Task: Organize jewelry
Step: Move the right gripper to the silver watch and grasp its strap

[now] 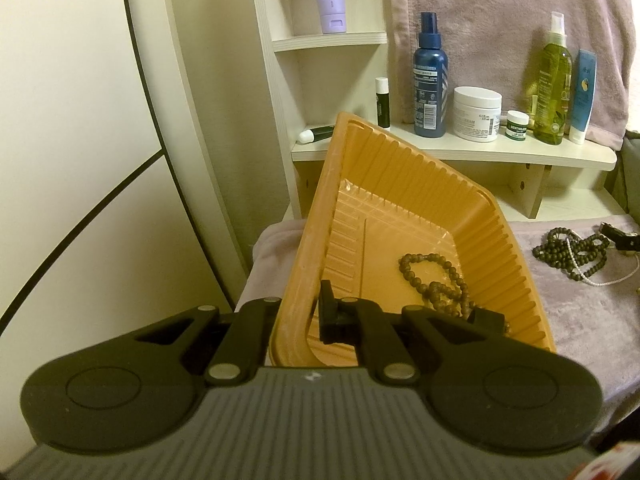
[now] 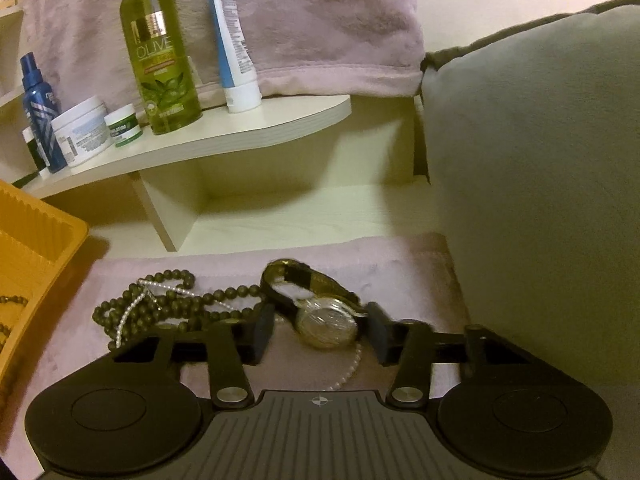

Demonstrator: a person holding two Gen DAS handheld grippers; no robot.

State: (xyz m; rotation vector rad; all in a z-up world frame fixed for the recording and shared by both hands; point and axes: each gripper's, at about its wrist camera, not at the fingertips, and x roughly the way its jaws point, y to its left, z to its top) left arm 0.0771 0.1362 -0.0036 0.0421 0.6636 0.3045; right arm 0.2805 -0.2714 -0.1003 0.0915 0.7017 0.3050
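1. On the left, left gripper (image 1: 298, 320) angled downward, jaws pinched on the near wall of the orange tray (image 1: 400, 168), tilting it up off the pink cloth (image 1: 592, 320).
2. Inside the tray: brown bead bracelet (image 1: 434, 284).
3. At right, right gripper (image 2: 320, 330) angled down, jaws partly spread, straddling the gold watch (image 2: 328, 326); contact unclear.
4. Just beside the watch: dark bead necklace (image 2: 160, 308) and pearl strand (image 2: 350, 368) on the cloth.

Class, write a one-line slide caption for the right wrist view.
Right gripper straddles a gold wristwatch lying beside dark bead necklaces on a pink cloth.

Both wrist views look down closely, sharing the orange tray (image 1: 472, 208) and shelf (image 2: 240, 136).
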